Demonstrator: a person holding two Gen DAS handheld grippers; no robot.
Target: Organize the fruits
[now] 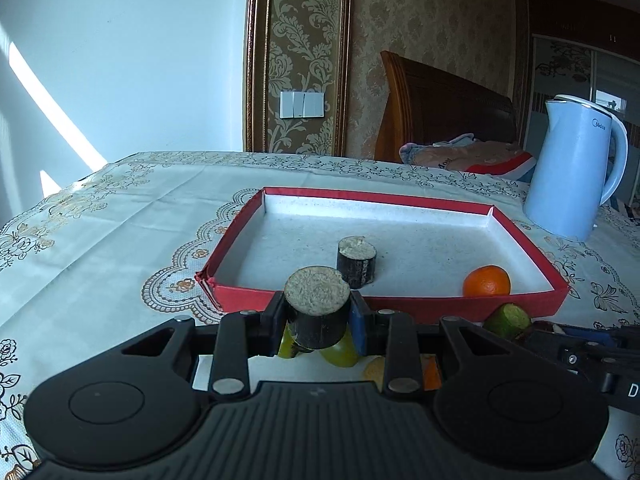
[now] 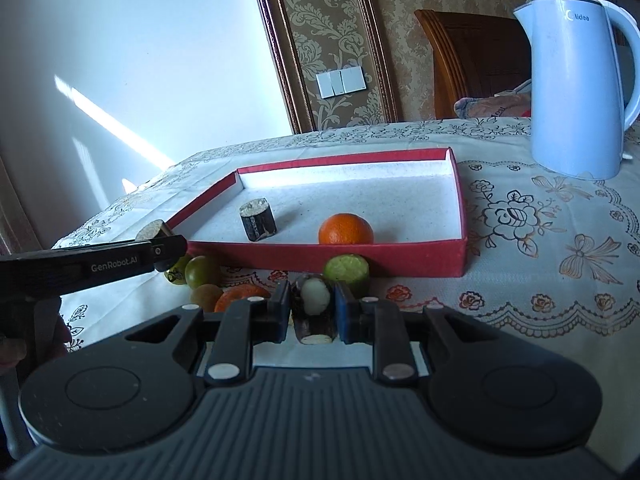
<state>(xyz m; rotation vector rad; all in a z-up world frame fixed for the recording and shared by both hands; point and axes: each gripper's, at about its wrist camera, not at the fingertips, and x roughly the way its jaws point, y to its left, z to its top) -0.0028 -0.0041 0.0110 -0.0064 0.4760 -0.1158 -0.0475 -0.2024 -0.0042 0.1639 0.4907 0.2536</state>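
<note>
My left gripper (image 1: 316, 314) is shut on a dark sugarcane piece (image 1: 316, 312) and holds it above the table just in front of the red tray (image 1: 224, 236). The tray holds another dark cane piece (image 1: 356, 262) and an orange (image 1: 487, 281). My right gripper (image 2: 313, 312) is shut on a dark cane piece with a pale patch (image 2: 314, 310), low over the table in front of the tray (image 2: 460, 200). A green-topped cane piece (image 2: 347, 271), green fruits (image 2: 202, 271) and orange pieces (image 2: 240, 294) lie in front of the tray.
A light blue kettle (image 2: 576, 92) stands on the floral tablecloth (image 2: 540, 240) to the right of the tray. A wooden chair (image 1: 440, 104) with cloth on it stands behind the table. The table's left edge (image 1: 60, 196) is near the wall.
</note>
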